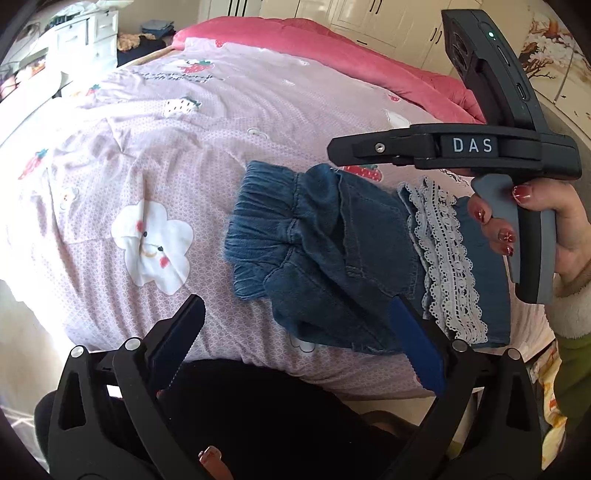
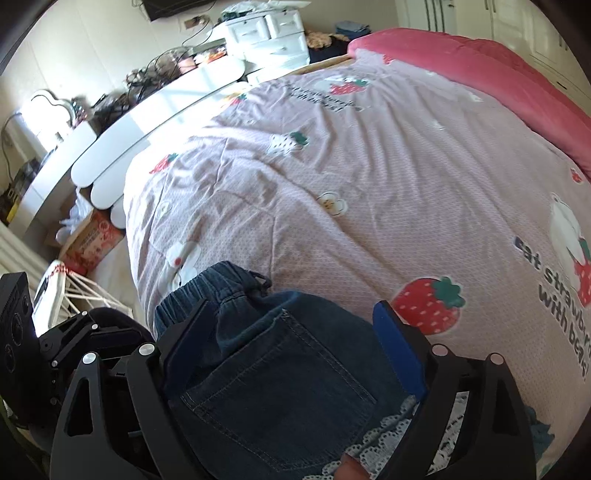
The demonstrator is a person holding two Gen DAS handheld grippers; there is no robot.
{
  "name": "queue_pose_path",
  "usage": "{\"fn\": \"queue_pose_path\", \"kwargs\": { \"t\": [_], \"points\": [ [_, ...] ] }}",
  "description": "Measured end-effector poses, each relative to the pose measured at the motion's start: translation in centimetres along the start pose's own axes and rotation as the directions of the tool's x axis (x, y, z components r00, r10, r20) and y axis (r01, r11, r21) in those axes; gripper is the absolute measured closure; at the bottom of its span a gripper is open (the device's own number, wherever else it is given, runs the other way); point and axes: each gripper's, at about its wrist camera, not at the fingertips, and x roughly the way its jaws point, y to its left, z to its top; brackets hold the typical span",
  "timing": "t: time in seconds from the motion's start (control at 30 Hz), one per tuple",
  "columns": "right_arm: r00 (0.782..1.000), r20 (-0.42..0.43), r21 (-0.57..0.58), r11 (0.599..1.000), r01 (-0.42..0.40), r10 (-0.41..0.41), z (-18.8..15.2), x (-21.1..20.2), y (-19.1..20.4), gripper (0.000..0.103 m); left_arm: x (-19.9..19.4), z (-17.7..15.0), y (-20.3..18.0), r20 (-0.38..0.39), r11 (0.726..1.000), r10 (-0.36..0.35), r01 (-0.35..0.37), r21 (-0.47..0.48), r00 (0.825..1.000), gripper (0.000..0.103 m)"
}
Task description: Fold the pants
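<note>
Left wrist view: the left hand-held gripper [image 1: 295, 347] tilts down over the bed [image 1: 184, 147], jaws spread wide, gripping nothing. Folded denim pants [image 1: 332, 236] with lace trim lie on the bedspread. The right hand-held gripper [image 2: 291, 339] is spread above them, pads clear.

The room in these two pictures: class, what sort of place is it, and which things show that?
Most likely a bedroom at home. The folded denim pants lie on a bed with a strawberry-print cover, a white drawer unit beyond it.
</note>
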Motion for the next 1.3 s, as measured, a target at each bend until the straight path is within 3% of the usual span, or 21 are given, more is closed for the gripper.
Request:
{"fn": "queue_pose_path", "kwargs": {
  "t": [0.47,0.57,0.67,0.73,0.93,1.3],
  "points": [
    [0.984,-0.154,-0.081,0.991,-0.109,0.095,1.6,5.8,2.3,0.017,1.4,-0.3,1.2,-0.035,0.999,-0.029,0.028,-0.038,0.999,0.010],
    [0.974,-0.193,-0.087,0.987,-0.134,0.115,1.4,7.2,2.4,0.024,1.7,-0.2,1.3,-0.041,0.999,-0.037,0.035,-0.042,0.999,0.010],
    [0.965,-0.226,-0.086,0.983,-0.160,0.137,0.9,8.3,2.6,0.038,2.1,-0.1,1.4,-0.046,0.998,-0.046,0.044,-0.053,0.998,0.010],
    [0.963,-0.223,-0.095,0.980,-0.177,0.152,0.7,8.3,2.8,0.051,2.3,-0.1,1.5,-0.051,0.997,-0.059,0.055,-0.062,0.997,0.010],
    [0.968,-0.182,-0.084,0.978,-0.189,0.172,0.4,6.7,2.4,0.071,3.3,-0.2,2.2,-0.070,0.992,-0.082,0.074,-0.107,0.994,0.010],
    [0.965,-0.010,-0.037,0.964,-0.263,0.263,-0.6,-0.6,0.4,0.075,3.9,1.0,1.9,-0.021,0.957,-0.221,0.213,-0.195,0.975,0.010]
  ]
}}
